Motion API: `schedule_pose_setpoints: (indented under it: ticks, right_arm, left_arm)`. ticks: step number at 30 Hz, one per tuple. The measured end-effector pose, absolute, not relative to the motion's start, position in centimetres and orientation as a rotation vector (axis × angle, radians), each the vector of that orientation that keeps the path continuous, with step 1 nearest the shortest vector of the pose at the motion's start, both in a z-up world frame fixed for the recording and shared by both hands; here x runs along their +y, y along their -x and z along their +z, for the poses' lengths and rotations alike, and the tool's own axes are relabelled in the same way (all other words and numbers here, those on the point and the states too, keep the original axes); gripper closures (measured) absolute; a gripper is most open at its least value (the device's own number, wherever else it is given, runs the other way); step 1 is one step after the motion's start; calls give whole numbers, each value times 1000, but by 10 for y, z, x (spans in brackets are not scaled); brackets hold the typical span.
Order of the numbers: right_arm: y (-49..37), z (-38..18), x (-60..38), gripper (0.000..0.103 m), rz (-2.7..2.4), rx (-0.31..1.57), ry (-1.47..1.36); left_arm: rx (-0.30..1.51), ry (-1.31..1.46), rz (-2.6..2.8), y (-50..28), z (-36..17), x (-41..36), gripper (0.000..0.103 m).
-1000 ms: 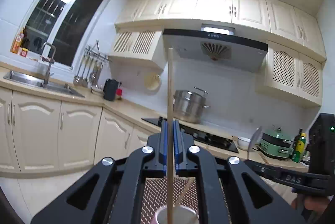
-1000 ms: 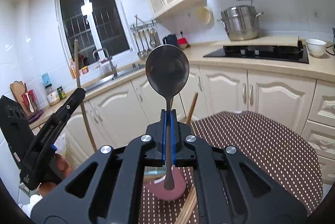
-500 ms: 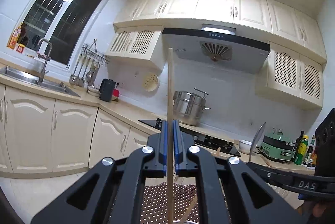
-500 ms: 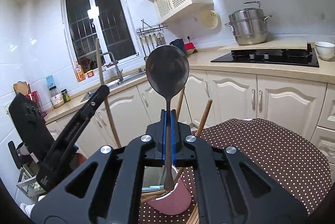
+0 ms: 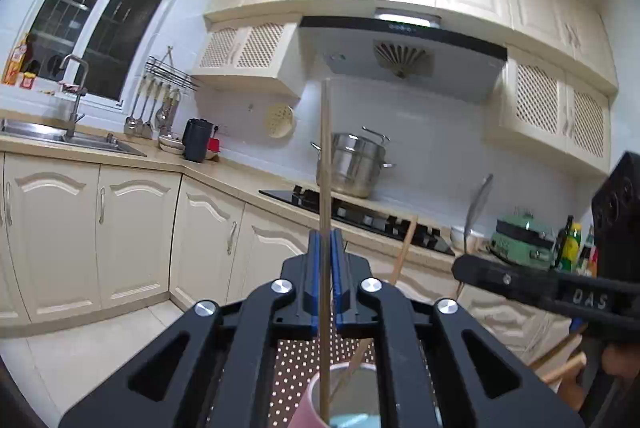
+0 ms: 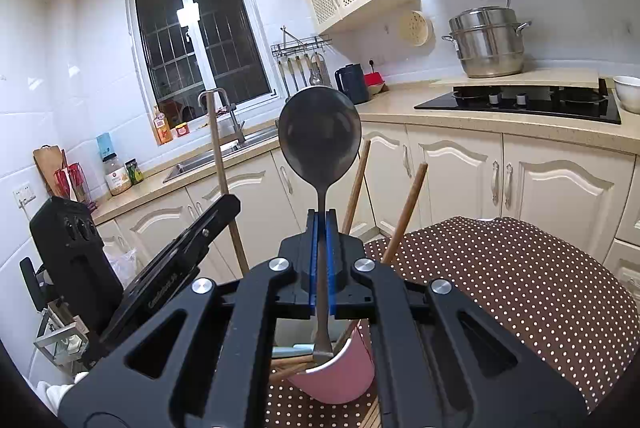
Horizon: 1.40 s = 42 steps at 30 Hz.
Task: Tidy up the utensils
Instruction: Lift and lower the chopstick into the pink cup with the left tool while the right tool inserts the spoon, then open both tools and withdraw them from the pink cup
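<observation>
Chopstick (image 5: 325, 163), spoon (image 6: 320, 143) above pink cup (image 6: 340, 376), dotted tablecloth (image 6: 500, 268)

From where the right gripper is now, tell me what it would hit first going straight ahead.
Probably the two wooden chopsticks leaning out of the pink cup, just beyond the right gripper, whose jaws hold the spoon. Beyond them come the cream cabinet doors; depth is unclear.

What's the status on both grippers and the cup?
Left hand-held gripper shut on chopstick. Right hand-held gripper shut on spoon. Both ends over pink cup.
</observation>
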State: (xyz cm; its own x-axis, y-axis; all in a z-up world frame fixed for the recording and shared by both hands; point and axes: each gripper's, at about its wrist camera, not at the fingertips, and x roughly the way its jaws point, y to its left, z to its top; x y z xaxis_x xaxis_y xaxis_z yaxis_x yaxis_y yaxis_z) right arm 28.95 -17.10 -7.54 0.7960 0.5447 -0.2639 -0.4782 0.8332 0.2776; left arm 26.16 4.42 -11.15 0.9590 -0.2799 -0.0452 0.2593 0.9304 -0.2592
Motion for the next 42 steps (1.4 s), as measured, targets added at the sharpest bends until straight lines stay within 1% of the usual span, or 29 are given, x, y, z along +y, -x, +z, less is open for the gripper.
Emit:
schedule_pose_setpoints:
  ticks: [7, 9, 10, 11, 13, 14, 16, 19, 23, 33, 42]
  right_arm:
    - [-278, -77, -167, 99, 555, 354, -176]
    - [-276, -77, -167, 99, 555, 360, -174]
    - [-275, -77, -167, 99, 554, 361, -174]
    - [-275, -77, -167, 99, 553, 365, -172]
    - [-273, -76, -167, 99, 551, 372, -171]
    - [-273, -76, -167, 99, 550, 377, -172]
    - [-272, -77, -168, 99, 548, 384, -173]
    - [-271, -79, -168, 99, 545, 399, -175]
    - [-271, -81, -169, 99, 535, 411, -172]
    - [-264, -87, -168, 99, 515, 438, -164]
    - [-258, -91, -168, 99, 502, 453, -174]
  left_arm:
    - [145, 230, -318, -253, -114, 43, 97]
    - [159, 223, -323, -251, -115, 43, 90]
    - [164, 224, -324, -249, -114, 43, 78]
    - [165, 228, -322, -247, -115, 44, 72]
    - [170, 236, -332, -244, -114, 45, 68]
    - [180, 238, -340, -243, -114, 46, 63]
    - [197, 238, -351, -240, -113, 46, 60]
    - [207, 250, -360, -234, -110, 50, 51]
    - [219, 257, -362, -225, -105, 53, 43]
    - [351, 213, -203, -212, -102, 58, 43]
    - [388, 152, -136, -207, -102, 59, 43]
